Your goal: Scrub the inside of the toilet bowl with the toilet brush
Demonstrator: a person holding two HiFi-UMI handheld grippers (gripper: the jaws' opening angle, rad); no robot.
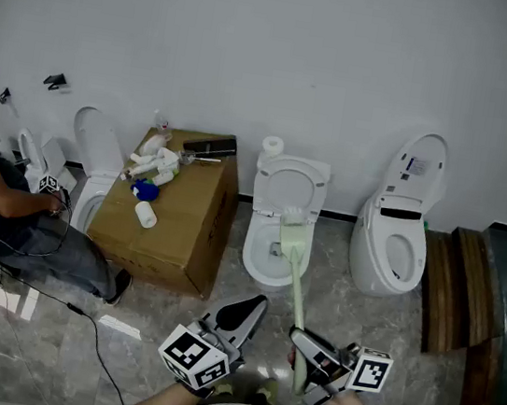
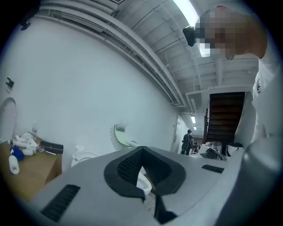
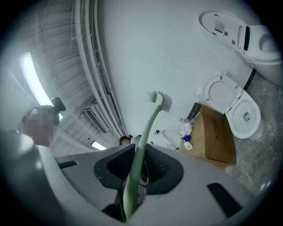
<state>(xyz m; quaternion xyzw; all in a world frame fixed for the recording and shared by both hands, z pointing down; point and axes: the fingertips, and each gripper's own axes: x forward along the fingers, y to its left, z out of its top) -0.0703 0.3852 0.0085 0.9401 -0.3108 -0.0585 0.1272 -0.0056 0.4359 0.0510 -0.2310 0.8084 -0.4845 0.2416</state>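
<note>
**Head view**
- Task fixture: white ceramic toilet bowl (image 1: 256,246), seat and lid raised against the wall, at mid-floor.
- Tool: pale green long-handled toilet brush (image 1: 295,274). Its head sits at the bowl's rear rim and its handle slants back to the right gripper (image 1: 301,355). Bristle contact with the porcelain is likely, but too small to confirm.
- Left gripper (image 1: 252,308): low, beside the right one, apart from the brush.
- Obstructions: brown cardboard box (image 1: 183,229) just beside the bowl's left side, carrying white plastic bottles (image 1: 155,168).
- Other surroundings: second white toilet (image 1: 393,246) to the right, a seated person (image 1: 16,213) at far left.

**Left gripper view**
- Jaws: tips together, nothing between them.
- Ahead: brush head above the jaws, cardboard box at the left edge.

**Right gripper view**
- Jaws: clamped on the brush handle, which rises between the pads to the bristled head.
- Surroundings: toilet bowl and cardboard box to the right, touching or nearly so.
</note>
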